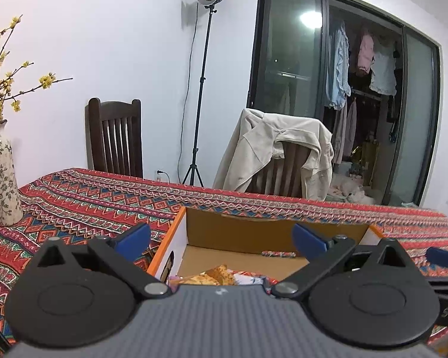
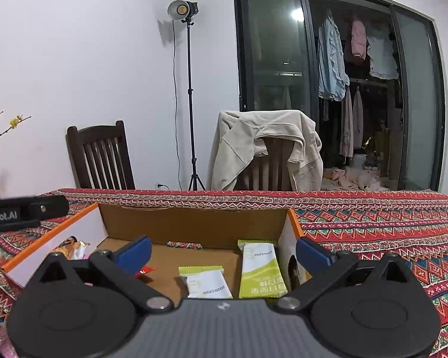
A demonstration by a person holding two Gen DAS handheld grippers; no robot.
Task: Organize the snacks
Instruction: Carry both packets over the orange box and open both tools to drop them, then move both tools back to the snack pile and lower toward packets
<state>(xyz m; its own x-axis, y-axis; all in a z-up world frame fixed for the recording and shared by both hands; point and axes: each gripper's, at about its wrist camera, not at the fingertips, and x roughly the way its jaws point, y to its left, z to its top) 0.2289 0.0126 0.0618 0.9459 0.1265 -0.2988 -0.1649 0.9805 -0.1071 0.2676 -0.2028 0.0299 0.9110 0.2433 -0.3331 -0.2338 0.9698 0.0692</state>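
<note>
Two green and white snack packets lie flat on the floor of the cardboard box (image 2: pixel 194 223), side by side near its right wall. One green packet (image 2: pixel 206 282) is closer to the camera, and the taller green packet (image 2: pixel 261 268) sits just to its right. Both have small writing on them, but it is too small to read. One orange snack bag (image 2: pixel 73 247) rests by the left wall of the box, and one small red wrapper (image 2: pixel 146 270) lies on the box floor near it. One thin strip with a pattern (image 2: pixel 184 245) lies along the back wall.

Both grippers are empty. The left gripper (image 1: pixel 221 237) has its blue fingers spread wide over the box, holding nothing. The right gripper (image 2: pixel 222 253) is spread wide too, above the green packets.

On the side of the left gripper, seen from the right wrist view, you can read "Robot.AI".

The box sits on one table with a red patterned cloth (image 2: pixel 373 220). Two dark wooden chairs stand behind it; the bare chair (image 2: pixel 101 155) is on the left, and the other holds one beige jacket (image 2: pixel 254 149). One vase (image 1: pixel 1 176) with yellow flowers stands on the table's left. One lamp on a stand (image 2: pixel 188 89) is by the wall.
</note>
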